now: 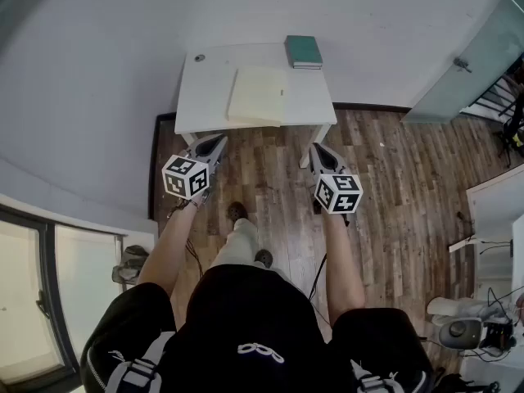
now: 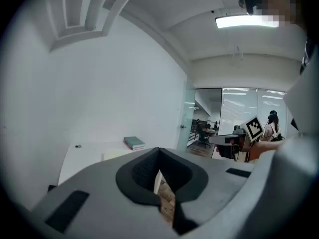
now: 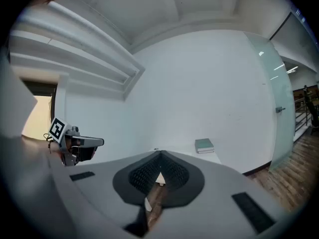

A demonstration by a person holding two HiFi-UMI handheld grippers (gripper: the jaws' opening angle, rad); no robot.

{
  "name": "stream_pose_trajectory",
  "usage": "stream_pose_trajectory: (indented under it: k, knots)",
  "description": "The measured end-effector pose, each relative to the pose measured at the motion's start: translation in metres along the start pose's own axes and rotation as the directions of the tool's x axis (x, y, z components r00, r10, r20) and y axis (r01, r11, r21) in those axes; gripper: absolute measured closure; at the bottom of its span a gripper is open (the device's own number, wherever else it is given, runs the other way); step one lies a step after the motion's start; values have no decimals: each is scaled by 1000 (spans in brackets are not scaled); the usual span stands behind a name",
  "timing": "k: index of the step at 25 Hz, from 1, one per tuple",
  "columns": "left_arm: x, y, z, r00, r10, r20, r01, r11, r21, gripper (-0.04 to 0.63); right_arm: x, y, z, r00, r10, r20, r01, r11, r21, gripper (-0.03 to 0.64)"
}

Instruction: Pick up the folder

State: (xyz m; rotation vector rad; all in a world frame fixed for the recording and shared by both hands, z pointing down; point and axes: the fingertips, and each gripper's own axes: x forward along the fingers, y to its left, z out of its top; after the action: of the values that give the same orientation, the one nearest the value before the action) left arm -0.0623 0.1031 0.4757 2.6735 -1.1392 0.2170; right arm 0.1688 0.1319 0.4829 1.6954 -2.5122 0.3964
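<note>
Your left gripper [image 1: 217, 141] and right gripper [image 1: 318, 149] both have their jaws pressed together on nothing. You hold them over the brown wood-plank floor [image 1: 393, 187], short of the white rectangular table [image 1: 205, 88]. The pale cream flat folder [image 1: 256, 95] lies mid-table toward the near edge, with a green hardback book [image 1: 303, 51] at the far right corner.

Ahead of you a white bench [image 1: 205, 88] stands against a plain white wall [image 1: 98, 72], its legs on a floor [image 1: 393, 178] of brown wood planks. A dark skirting board [image 1: 368, 106] runs along the wall's foot from the bench to a frosted glass door [image 1: 483, 56] with a metal handle. A dark-framed window [image 1: 82, 293] shows at your lower left, white furniture [image 1: 491, 199] at your right. A long ceiling lamp [image 2: 239, 21] is lit overhead, and past the glass lies an office [image 2: 209, 128].
</note>
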Motion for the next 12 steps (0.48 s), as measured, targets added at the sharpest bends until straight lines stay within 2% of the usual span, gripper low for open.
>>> stream_pose_trajectory:
  k: [12]
  knots:
    - [9, 5, 0, 1000, -6, -2, 6, 1000, -12, 574, 11, -3, 3, 1000, 7, -9, -7, 1000, -3, 594]
